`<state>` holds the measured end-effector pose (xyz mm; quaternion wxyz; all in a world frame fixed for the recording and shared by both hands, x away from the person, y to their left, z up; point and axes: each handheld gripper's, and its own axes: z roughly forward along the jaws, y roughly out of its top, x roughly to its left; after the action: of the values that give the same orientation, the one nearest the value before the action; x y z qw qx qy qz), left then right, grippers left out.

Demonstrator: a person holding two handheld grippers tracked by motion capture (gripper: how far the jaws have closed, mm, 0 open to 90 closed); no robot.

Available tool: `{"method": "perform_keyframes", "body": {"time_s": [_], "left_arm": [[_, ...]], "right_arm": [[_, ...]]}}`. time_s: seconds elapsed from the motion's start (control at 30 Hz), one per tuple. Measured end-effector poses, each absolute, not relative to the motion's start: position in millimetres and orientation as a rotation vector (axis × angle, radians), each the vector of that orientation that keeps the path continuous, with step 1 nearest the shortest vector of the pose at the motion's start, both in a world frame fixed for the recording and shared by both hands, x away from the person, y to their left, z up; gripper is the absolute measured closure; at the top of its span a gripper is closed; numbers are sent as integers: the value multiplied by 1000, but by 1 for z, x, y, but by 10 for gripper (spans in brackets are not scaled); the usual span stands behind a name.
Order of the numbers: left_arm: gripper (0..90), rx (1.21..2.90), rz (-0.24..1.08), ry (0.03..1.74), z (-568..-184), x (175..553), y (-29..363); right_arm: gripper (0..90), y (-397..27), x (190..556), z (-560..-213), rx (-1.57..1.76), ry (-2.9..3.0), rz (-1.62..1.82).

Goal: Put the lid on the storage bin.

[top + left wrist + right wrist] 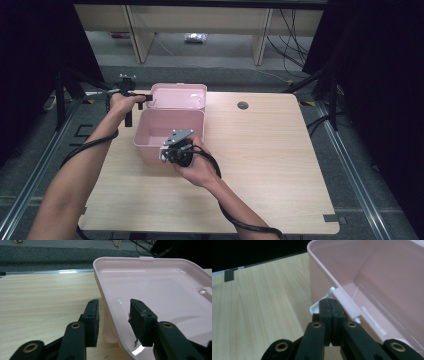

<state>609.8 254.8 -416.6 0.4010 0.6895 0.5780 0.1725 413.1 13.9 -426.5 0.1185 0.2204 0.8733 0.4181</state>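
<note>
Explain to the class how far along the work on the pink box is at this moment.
Done: the pink box stands open on the table, its lid folded back. In hand: the right gripper, jaws shut, is at the box's near rim by a white latch; the left gripper has its open jaws astride the lid's edge, not pressing it. Left, probably: gripping the lid and swinging it shut.

a lab: black curtains [30, 75], aluminium rails [360, 175], loose floor cables [292, 35].

Left gripper [141, 98] extended far, jaws parted, right gripper [165, 156] near, jaws pressed together
</note>
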Motion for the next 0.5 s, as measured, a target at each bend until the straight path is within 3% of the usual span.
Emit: {"method": "perform_keyframes", "body": {"time_s": [0.5], "left_arm": [[635,1730,435,1492,-420,617,254]], "right_arm": [[900,12,414,-429,638,2554,1237]]}}
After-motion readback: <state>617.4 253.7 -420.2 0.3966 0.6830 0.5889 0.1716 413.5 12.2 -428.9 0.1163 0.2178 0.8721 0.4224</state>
